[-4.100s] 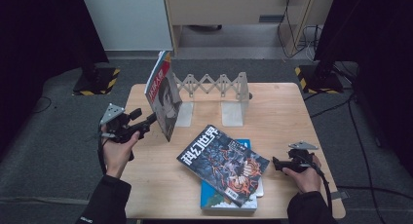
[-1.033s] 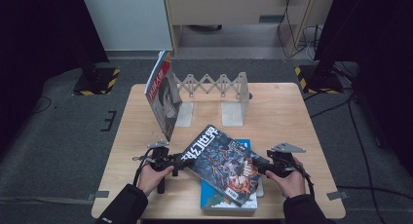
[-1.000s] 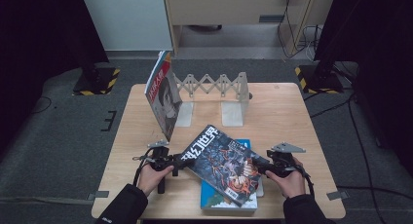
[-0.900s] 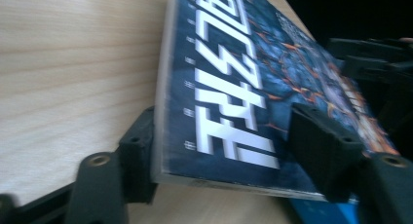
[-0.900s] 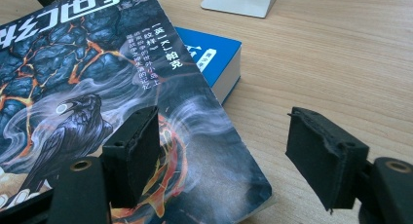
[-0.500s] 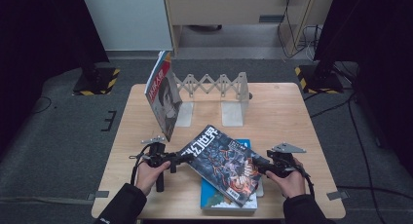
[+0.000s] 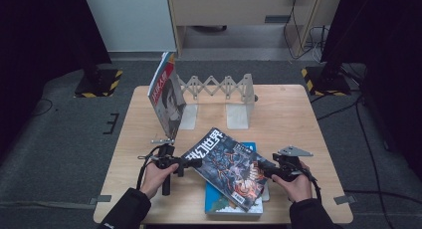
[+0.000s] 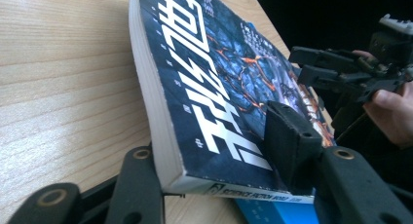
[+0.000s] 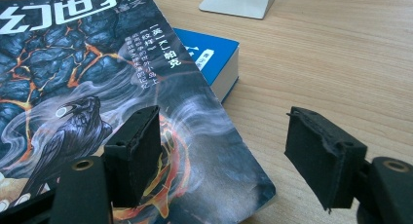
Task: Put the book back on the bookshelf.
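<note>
A dark science-fiction magazine (image 7: 226, 164) with a lava-and-raven cover lies askew on a blue book (image 7: 219, 201) at the table's front. My left gripper (image 7: 194, 163) is at its left corner. In the left gripper view one pad (image 8: 287, 146) rests on the cover (image 8: 219, 87) and the other jaw sits against the underside by the page edge. These jaws have just been closing with the magazine between them. My right gripper (image 7: 266, 171) stands open at the right corner. One of its pads (image 9: 136, 146) hovers over the cover (image 9: 97, 63), the other over bare wood.
A red-and-white book (image 7: 166, 97) leans upright against a folding accordion rack (image 7: 219, 87) with white bookend plates (image 7: 238, 114) at the back. The blue book (image 9: 214, 53) juts out from under the magazine. Bare table (image 7: 308, 114) lies to the right.
The left gripper has slid right onto the magazine's left corner and its jaws have narrowed around it. The right gripper has stayed at the right corner.
</note>
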Tool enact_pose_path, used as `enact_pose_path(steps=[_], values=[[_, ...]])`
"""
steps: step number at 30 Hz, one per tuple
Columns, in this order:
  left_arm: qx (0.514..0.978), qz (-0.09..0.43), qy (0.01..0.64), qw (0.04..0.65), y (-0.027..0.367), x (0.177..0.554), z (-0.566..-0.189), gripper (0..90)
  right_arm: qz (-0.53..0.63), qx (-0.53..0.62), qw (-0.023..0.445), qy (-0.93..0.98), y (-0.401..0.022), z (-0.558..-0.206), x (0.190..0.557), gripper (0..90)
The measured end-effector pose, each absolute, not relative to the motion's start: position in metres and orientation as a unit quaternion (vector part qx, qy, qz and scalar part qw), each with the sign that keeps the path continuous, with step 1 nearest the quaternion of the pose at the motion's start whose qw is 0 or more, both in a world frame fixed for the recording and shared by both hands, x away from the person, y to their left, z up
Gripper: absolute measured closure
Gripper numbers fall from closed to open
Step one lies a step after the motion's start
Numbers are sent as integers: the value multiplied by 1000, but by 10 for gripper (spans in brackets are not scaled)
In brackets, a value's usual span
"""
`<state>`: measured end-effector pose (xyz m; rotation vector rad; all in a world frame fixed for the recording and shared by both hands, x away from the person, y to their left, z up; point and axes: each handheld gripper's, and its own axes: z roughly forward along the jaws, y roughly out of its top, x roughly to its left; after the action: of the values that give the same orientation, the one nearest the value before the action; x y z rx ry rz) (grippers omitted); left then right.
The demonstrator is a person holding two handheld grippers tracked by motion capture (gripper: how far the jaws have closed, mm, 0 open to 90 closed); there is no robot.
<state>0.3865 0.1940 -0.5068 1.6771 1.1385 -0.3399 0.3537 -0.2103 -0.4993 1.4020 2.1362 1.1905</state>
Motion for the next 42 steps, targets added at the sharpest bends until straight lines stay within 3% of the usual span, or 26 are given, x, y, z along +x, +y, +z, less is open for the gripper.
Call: enact_pose_path(steps=[15,28,42], values=[[679,-150,499,517,191,382,-486,675,416,491,159,749,-212,-499,355,275],[662,-143,509,531,190,380,-458,737,406,516,189,730,-237,-496,359,276],[619,-157,512,575,195,378,-421,818,364,541,207,729,-258,-506,364,256]])
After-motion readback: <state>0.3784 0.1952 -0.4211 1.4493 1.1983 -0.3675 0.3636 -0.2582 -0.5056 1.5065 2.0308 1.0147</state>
